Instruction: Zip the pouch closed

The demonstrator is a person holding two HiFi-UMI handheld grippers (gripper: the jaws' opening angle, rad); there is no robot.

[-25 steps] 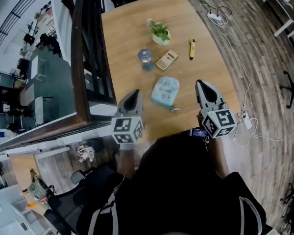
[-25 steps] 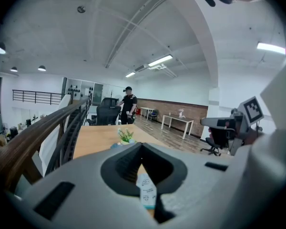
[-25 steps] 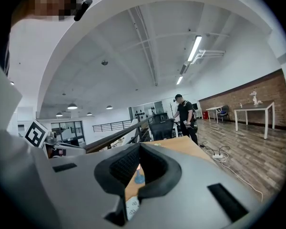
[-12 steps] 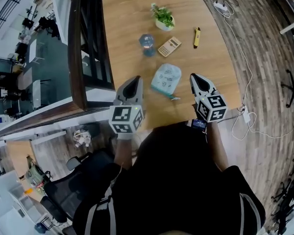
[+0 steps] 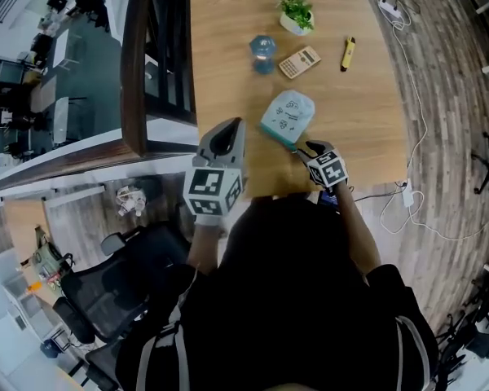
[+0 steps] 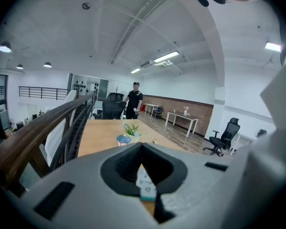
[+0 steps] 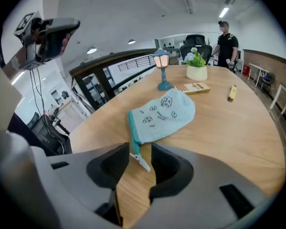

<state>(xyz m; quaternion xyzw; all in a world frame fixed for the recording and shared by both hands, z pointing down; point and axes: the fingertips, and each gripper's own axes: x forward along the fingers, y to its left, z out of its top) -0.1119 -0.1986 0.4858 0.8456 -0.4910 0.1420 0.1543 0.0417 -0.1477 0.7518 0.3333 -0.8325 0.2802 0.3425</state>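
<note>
A light blue pouch point(image 5: 288, 118) with small printed figures lies on the wooden table point(image 5: 228, 55). In the right gripper view the pouch point(image 7: 164, 113) has a teal zipper edge facing me, and its white pull tab point(image 7: 141, 161) sticks out toward me. My right gripper point(image 5: 303, 147) is low at the pouch's near corner, its jaws opening. There the right gripper point(image 7: 139, 163) has the pull tab between the pads, which do not press on it. My left gripper point(image 5: 226, 127) hovers left of the pouch, shut and empty. In its own view the left gripper point(image 6: 142, 147) shows the pouch point(image 6: 147, 185) beyond the jaws.
Farther back on the table stand a small blue lantern point(image 5: 263, 49), a calculator point(image 5: 298, 62), a potted plant point(image 5: 296, 15) and a yellow marker point(image 5: 348, 53). A dark railing point(image 5: 134, 63) runs along the table's left edge. A cable and power strip point(image 5: 389, 6) lie on the floor at right.
My right gripper has dropped toward the table to the pouch's near corner, tipped downward, and its jaws have parted. The left gripper has stayed beside the pouch.
</note>
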